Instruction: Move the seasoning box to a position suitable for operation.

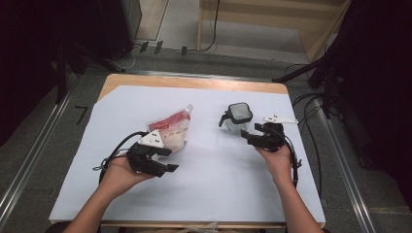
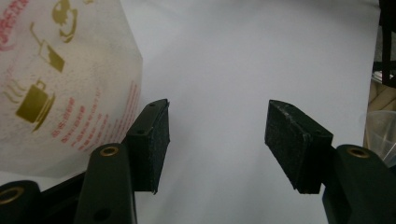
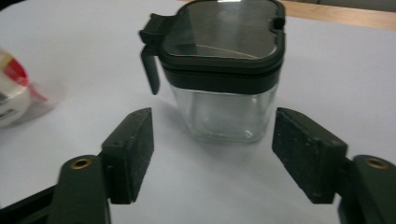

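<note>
A white pouch with red print and a corner spout point(image 1: 172, 128) lies left of centre on the white sheet. My left gripper point(image 1: 169, 159) rests just in front of it, open, with the pouch point(image 2: 60, 88) beside the outer face of its left jaw and only bare sheet between the pads point(image 2: 215, 126). A clear glass jar with a black hinged lid and handle point(image 1: 238, 118) stands upright at the right. My right gripper point(image 1: 248, 137) sits close in front of it, open. In the right gripper view the jar point(image 3: 219, 70) stands just beyond the fingertips point(image 3: 212, 135), untouched.
A white sheet point(image 1: 214, 194) covers a wooden table whose edge shows at the back point(image 1: 194, 81). Black cables point(image 1: 311, 141) trail past the table's right edge. Metal rails run along the floor on both sides. The pouch's end point(image 3: 14, 93) shows far left in the right gripper view.
</note>
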